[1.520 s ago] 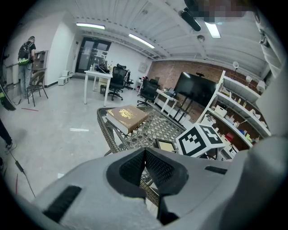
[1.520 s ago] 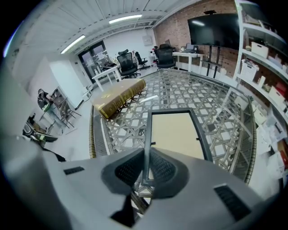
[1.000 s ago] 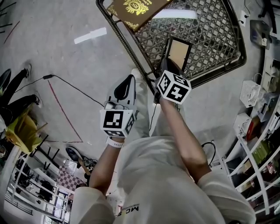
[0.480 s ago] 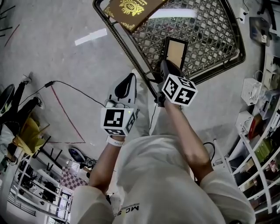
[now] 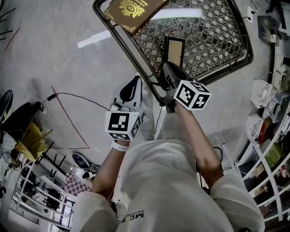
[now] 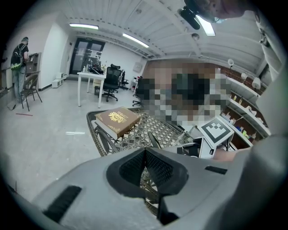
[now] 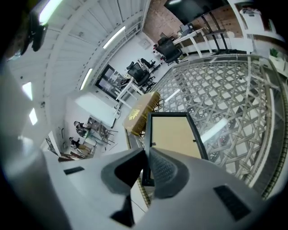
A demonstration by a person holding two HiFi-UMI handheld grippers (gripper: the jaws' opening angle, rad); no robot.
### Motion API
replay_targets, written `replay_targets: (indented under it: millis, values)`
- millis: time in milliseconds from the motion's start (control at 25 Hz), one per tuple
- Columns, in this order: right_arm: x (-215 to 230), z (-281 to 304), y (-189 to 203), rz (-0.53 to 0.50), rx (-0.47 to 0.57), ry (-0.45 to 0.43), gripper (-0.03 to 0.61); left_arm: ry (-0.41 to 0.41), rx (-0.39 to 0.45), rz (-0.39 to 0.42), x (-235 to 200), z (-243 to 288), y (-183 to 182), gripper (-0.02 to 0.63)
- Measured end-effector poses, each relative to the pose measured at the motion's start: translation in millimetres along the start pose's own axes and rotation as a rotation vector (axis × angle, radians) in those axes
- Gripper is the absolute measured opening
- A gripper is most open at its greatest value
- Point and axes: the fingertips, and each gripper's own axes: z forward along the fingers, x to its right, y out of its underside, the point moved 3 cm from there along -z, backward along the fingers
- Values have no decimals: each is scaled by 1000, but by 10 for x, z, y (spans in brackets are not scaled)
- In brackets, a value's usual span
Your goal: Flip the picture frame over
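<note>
Since a second ago the picture frame (image 5: 174, 50) has tipped steeper over the lattice surface (image 5: 217, 31). Its near edge is pinched in the jaws of the right gripper (image 5: 166, 69), tan face toward that gripper. The left gripper (image 5: 134, 82), jaws together and empty, hangs beside the surface's rim.

Near edge of picture frame (image 7: 173, 134) hidden behind right gripper (image 7: 147, 152); book (image 5: 131, 11) cut off at top edge
</note>
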Motion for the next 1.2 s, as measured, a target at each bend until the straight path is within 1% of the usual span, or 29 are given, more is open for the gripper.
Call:
replay_targets:
  millis: [120, 320, 560, 760, 1000, 1200]
  values:
    - [-23, -22, -22, 24, -6, -66, 54, 1, -3, 4, 32, 28, -3, 25]
    - [-53, -60, -41, 35, -42, -186, 55, 8, -7, 13, 88, 61, -36, 25]
    - [-30, -83, -89, 88, -70, -311, 54, 15, -10, 15, 179, 135, -57, 25]
    - [-20, -103, -85, 125, -124, -426, 55, 25, -15, 18, 267, 210, -59, 25]
    - [-44, -140, -75, 153, -192, -523, 55, 28, -20, 23, 317, 232, -95, 25]
    - [73, -156, -129, 217, -199, -596, 55, 30, -20, 25, 381, 312, -93, 25]
